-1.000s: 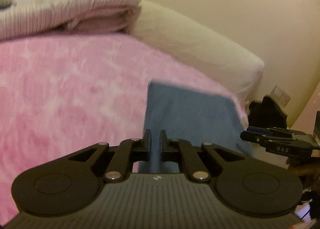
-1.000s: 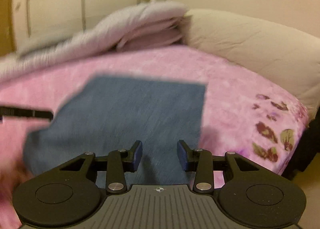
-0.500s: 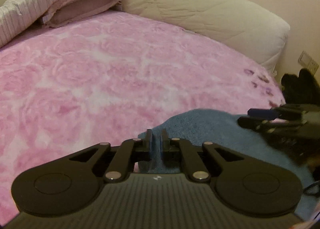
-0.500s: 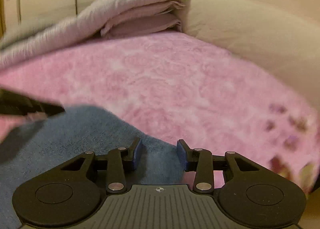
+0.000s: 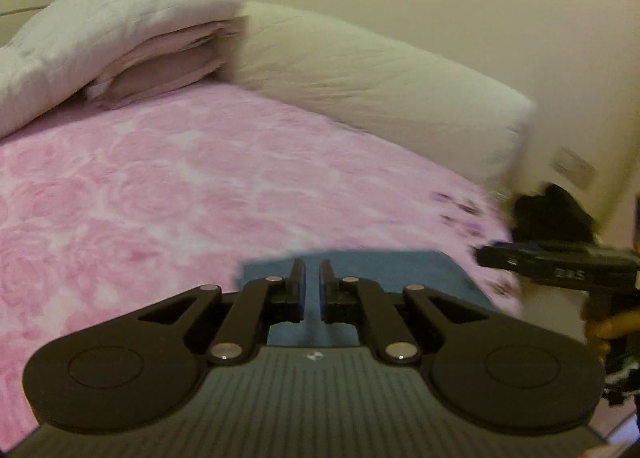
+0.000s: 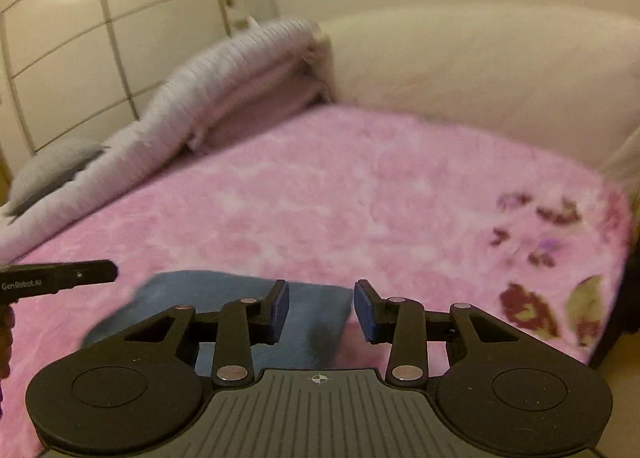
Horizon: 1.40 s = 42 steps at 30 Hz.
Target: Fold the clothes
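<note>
A blue cloth point(image 5: 400, 270) lies flat on the pink fleece blanket point(image 5: 200, 186) near the bed's front edge. My left gripper point(image 5: 313, 264) sits at the cloth's far edge, its fingers almost together with blue fabric showing in the thin gap. In the right wrist view the same cloth point(image 6: 224, 290) lies under and left of my right gripper point(image 6: 320, 290), whose blue-padded fingers stand wide apart with nothing between them. The other gripper shows in each view: the right gripper point(image 5: 560, 262) off the cloth's right side, the left gripper point(image 6: 60, 278) at the cloth's left edge.
A long cream pillow point(image 5: 380, 90) runs along the wall behind the bed. A folded grey-and-pink quilt point(image 5: 120, 30) is stacked at the back left. A black object point(image 5: 552, 214) sits past the bed's right corner. White wardrobe doors point(image 6: 80, 38) stand beyond the quilt.
The blue cloth, held up in front of the left gripper a second ago, has come down and now lies flat on the blanket. Both grippers have tilted up and drawn back toward the bed's edge.
</note>
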Motion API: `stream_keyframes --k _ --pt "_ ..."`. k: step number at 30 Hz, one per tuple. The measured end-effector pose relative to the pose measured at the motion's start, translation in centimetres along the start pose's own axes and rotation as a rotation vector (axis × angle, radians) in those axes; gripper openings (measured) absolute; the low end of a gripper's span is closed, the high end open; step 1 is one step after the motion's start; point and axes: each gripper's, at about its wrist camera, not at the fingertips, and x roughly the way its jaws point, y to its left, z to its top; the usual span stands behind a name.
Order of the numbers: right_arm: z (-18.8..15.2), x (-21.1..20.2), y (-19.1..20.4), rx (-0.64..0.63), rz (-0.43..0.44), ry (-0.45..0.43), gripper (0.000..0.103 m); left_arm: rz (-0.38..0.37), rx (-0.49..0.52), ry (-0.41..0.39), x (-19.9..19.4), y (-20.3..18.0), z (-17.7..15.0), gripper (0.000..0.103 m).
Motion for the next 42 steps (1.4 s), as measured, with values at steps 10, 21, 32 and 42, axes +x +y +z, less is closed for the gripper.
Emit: stream_keyframes --k 10,21,32,42 --pt "-5.5 3.4 4.0 -0.209 -0.073 0.114 0.038 0.121 0.060 0.105 3.7 -1.5 -3.6 0.004" --pt "-4.1 0.1 4.4 -0.131 -0.015 0.128 0.039 0.083 0.093 0.131 0.4 -3.2 -3.4 0.003" --pt "-5.2 2.3 5.0 -0.199 -0.066 0.228 0.038 0.130 0.049 0.207 3.3 -3.2 -4.1 0.003" --pt "-4.6 2.6 4.2 -0.165 -0.039 0.240 0.039 0.143 0.072 0.200 3.0 -3.6 -3.3 0.003"
